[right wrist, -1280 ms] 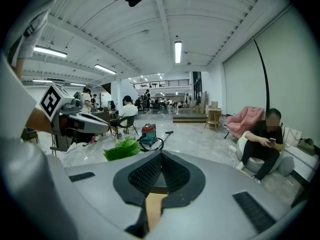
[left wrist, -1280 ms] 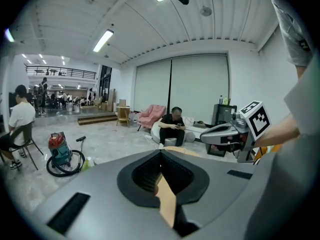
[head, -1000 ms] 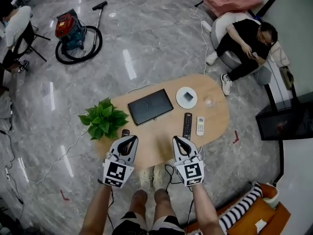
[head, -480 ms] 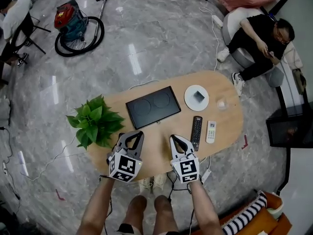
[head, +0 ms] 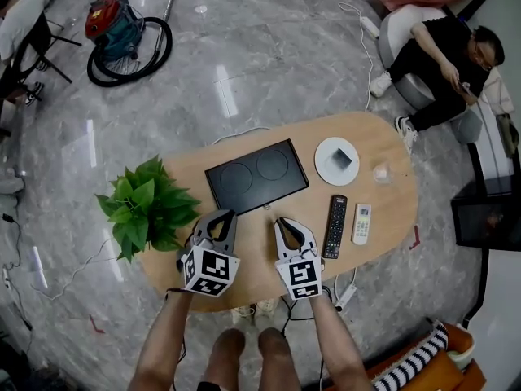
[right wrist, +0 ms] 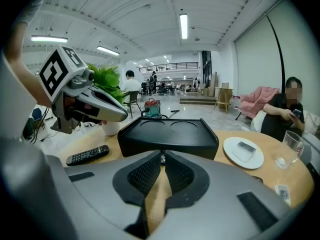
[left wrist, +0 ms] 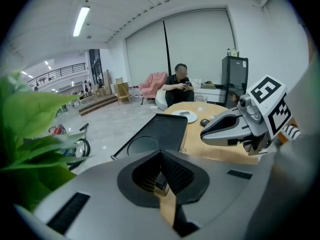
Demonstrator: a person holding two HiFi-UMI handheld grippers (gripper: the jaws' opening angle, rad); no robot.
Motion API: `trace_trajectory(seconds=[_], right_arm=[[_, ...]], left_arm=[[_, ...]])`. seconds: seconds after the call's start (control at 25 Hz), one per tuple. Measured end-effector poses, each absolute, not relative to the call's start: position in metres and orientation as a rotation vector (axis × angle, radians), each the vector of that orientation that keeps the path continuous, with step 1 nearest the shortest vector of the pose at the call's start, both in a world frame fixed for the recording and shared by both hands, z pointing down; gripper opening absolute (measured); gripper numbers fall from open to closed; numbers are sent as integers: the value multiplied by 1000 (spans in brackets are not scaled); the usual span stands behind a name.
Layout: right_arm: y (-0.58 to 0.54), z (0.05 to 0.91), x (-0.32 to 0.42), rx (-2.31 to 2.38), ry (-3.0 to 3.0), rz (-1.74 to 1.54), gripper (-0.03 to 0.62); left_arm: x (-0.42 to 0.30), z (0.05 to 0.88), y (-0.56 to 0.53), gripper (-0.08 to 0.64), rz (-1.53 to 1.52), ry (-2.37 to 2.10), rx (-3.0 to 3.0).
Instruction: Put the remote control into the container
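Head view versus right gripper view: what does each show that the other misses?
Only the head view: the wearer's legs and the marker cube on the right gripper. Only the right gripper view: ceiling lights, that gripper's shut, empty jaws, and a clear look at the black remote by the left gripper. Both: tray, plate, glass, plant, vacuum, seated person, left gripper.

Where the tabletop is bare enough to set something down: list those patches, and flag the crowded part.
Bare wood: the near strip of the table between the black tray and the front edge, where the left gripper and right gripper hover; also the right end past the white remote. Crowded: plate, glass, black remote clustered right of the tray.
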State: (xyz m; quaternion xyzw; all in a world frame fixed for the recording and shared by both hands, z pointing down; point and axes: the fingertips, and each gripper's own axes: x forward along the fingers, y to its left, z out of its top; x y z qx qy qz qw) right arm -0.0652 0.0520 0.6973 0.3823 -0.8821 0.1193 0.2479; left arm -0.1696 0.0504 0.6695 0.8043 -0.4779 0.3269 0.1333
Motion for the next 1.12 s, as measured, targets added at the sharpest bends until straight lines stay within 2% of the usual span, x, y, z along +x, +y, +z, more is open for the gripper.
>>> trace_trajectory(seconds=[0.36,1.12], right_arm=[[35,736,-80,1015,-2382,371,93],[20,751,-95,1018,-2361,421,81]], left_arm=[[-173,693,39,6,962,-1367,2324],[-176,714,39,6,961,-1310,2321]])
